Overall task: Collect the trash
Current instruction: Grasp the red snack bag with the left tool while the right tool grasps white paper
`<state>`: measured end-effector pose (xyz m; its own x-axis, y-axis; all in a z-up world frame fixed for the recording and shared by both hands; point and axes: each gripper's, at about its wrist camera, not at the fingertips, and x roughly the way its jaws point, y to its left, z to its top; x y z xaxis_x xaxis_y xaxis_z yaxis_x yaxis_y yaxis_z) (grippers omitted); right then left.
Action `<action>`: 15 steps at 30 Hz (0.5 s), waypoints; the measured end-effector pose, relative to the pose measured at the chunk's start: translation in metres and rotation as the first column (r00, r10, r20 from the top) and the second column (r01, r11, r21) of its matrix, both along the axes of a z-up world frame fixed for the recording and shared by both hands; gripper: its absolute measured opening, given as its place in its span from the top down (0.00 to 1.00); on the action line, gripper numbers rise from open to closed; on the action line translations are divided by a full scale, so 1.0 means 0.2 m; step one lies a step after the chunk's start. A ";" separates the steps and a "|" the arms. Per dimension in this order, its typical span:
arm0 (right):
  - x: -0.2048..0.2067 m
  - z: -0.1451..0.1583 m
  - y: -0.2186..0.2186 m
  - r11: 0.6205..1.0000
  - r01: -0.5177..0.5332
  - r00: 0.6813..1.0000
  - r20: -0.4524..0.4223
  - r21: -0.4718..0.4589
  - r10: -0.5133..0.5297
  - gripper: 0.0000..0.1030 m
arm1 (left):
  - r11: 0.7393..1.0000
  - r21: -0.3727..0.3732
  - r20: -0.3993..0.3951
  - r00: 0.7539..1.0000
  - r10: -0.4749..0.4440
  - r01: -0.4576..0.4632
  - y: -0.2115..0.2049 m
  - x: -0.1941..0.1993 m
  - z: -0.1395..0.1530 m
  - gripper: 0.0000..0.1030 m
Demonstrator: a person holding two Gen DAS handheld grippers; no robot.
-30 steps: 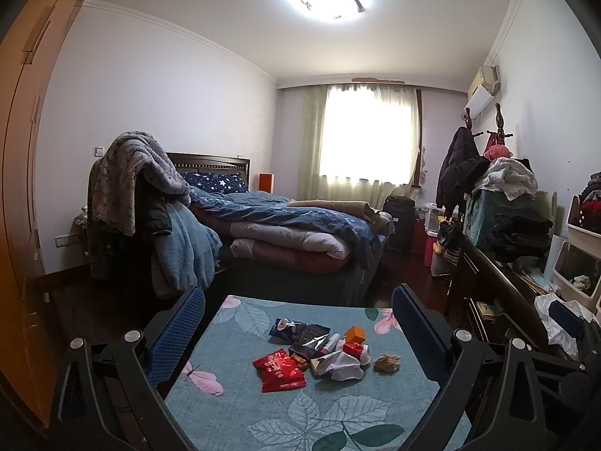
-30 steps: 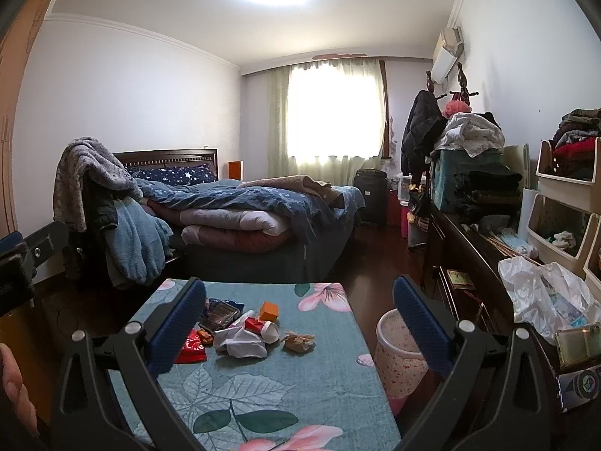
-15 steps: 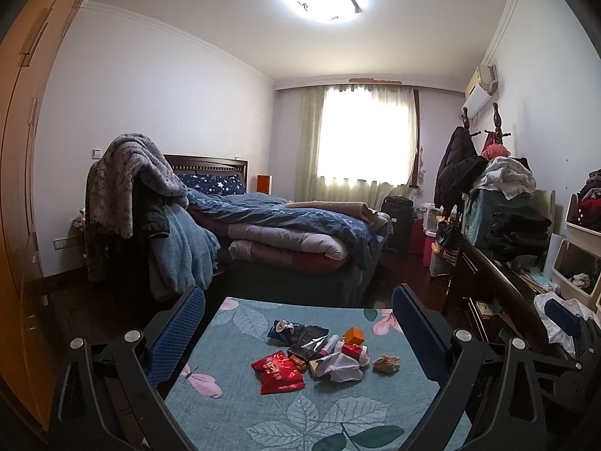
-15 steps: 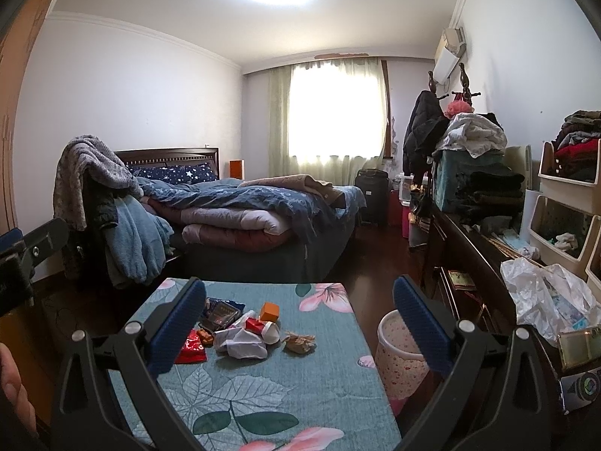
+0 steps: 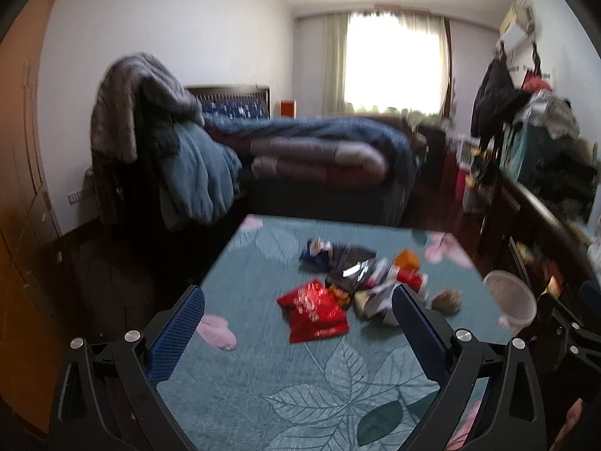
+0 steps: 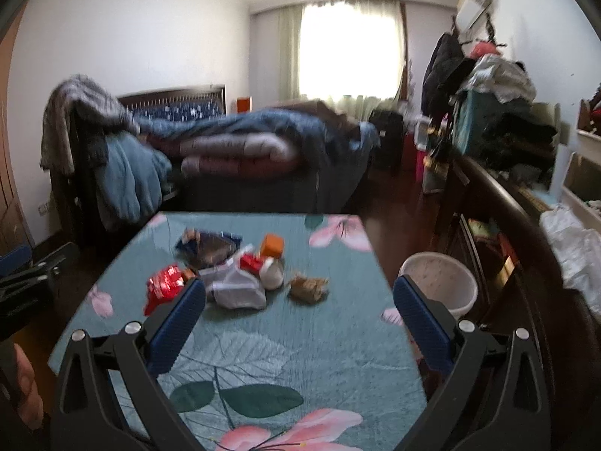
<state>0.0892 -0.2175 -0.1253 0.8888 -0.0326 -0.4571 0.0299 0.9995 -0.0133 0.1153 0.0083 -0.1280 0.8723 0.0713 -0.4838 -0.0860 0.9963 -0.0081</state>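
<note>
A pile of trash lies on the teal floral table (image 5: 263,383) (image 6: 319,357): a red wrapper (image 5: 313,310) (image 6: 163,285), a dark blue packet (image 5: 334,253) (image 6: 208,244), an orange box (image 5: 406,258) (image 6: 273,245), crumpled white paper (image 6: 236,293) and a brown crumpled scrap (image 5: 445,297) (image 6: 308,286). A whitish waste bin (image 5: 511,300) (image 6: 437,282) stands on the floor at the table's right. My left gripper (image 5: 296,330) is open and empty, above the table just short of the pile. My right gripper (image 6: 298,319) is open and empty, near the white paper.
A bed (image 5: 319,150) with heaped blankets stands behind the table. A dark dresser (image 6: 499,225) piled with clothes runs along the right wall. A wooden wardrobe (image 5: 18,188) is at the left. Dark wood floor surrounds the table.
Both grippers have tilted down and moved forward towards the trash pile; the views are blurred by motion. Both stay open and empty.
</note>
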 end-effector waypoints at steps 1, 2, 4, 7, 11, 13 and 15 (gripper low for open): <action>0.04 -0.04 0.00 1.000 -0.003 1.000 -0.020 -0.004 0.003 0.03 | 1.000 -0.003 -0.024 1.000 -0.004 0.004 0.00 0.05 -0.05 0.04; 0.07 -0.08 0.01 1.000 -0.005 1.000 -0.031 -0.006 0.005 0.03 | 1.000 -0.006 -0.050 0.999 -0.006 0.006 -0.01 0.10 -0.08 0.04; 0.14 -0.15 0.01 1.000 -0.008 0.998 -0.066 -0.006 0.007 0.03 | 1.000 -0.018 -0.118 0.993 -0.013 0.011 -0.02 0.22 -0.19 0.04; 0.22 -0.24 0.01 1.000 -0.018 0.994 -0.110 0.005 0.018 0.03 | 1.000 -0.031 -0.185 0.983 0.000 -0.006 -0.02 0.36 -0.31 0.04; 0.31 -0.33 -0.01 1.000 -0.024 0.989 -0.148 0.019 0.027 0.03 | 0.999 -0.011 -0.250 0.967 0.042 -0.046 -0.04 0.55 -0.47 0.04; 0.35 -0.36 -0.02 0.999 -0.028 0.987 -0.159 0.024 0.032 0.03 | 0.998 -0.001 -0.287 0.956 0.060 -0.063 -0.05 0.63 -0.54 0.04; 0.38 -0.39 -0.02 0.999 -0.031 0.985 -0.168 0.025 0.035 0.03 | 0.996 0.005 -0.311 0.947 0.084 -0.087 -0.05 0.69 -0.60 0.04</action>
